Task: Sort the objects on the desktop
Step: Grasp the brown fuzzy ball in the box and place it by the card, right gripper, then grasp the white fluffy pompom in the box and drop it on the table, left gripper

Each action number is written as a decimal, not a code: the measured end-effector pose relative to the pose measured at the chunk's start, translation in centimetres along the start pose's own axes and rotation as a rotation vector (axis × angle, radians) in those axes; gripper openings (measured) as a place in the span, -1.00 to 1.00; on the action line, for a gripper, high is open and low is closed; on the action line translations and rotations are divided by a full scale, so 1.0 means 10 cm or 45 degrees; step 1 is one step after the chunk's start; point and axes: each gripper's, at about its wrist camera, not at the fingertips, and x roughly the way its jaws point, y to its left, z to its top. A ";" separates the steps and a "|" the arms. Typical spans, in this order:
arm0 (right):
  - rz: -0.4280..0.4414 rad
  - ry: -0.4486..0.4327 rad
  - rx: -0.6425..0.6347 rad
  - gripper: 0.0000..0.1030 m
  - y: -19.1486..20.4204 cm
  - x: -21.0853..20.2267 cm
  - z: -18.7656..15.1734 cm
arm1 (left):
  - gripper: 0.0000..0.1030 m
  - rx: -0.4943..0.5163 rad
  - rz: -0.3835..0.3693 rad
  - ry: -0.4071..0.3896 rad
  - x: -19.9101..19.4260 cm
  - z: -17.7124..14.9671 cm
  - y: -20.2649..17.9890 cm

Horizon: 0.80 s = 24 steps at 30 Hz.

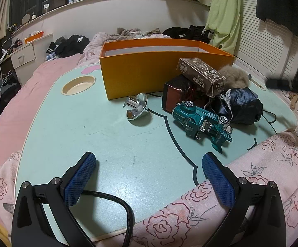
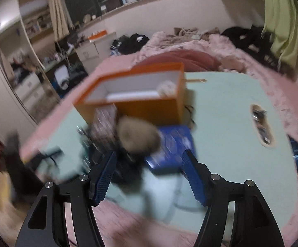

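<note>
An orange box (image 1: pixel 140 70) stands open at the back of the pale green lap table (image 1: pixel 107 144). Beside it lie a chrome mirror-like piece (image 1: pixel 136 109), a teal toy car (image 1: pixel 204 123), a dark red box (image 1: pixel 175 96), a brown carton (image 1: pixel 202 74), a tan fur ball (image 1: pixel 235 76) and a black cloth (image 1: pixel 243 105). My left gripper (image 1: pixel 149 162) is open and empty above the table's near edge. My right gripper (image 2: pixel 149 160) is open and empty, hovering over the fur ball (image 2: pixel 137 135), the black cloth (image 2: pixel 128 164) and a blue box (image 2: pixel 173 148); that view is blurred.
A round cup recess (image 1: pixel 79 85) sits at the table's back left. A floral sleeve (image 1: pixel 241 185) covers the near right edge. A black cable (image 1: pixel 116 203) runs under my left gripper. A slot (image 2: pixel 261 123) is cut in the table's right side. Pink bedding (image 1: pixel 15 94) surrounds the table.
</note>
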 end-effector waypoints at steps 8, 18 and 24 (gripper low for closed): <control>-0.218 -0.017 -0.126 0.88 0.08 0.17 -0.35 | 0.99 0.001 0.004 0.005 0.01 -0.02 0.00; -0.221 -0.009 -0.124 0.99 0.12 0.07 -0.28 | 0.99 0.000 0.006 0.007 0.01 -0.03 0.01; -0.222 -0.009 -0.124 0.99 0.12 0.07 -0.28 | 0.99 -0.009 0.022 0.022 -0.01 -0.03 0.02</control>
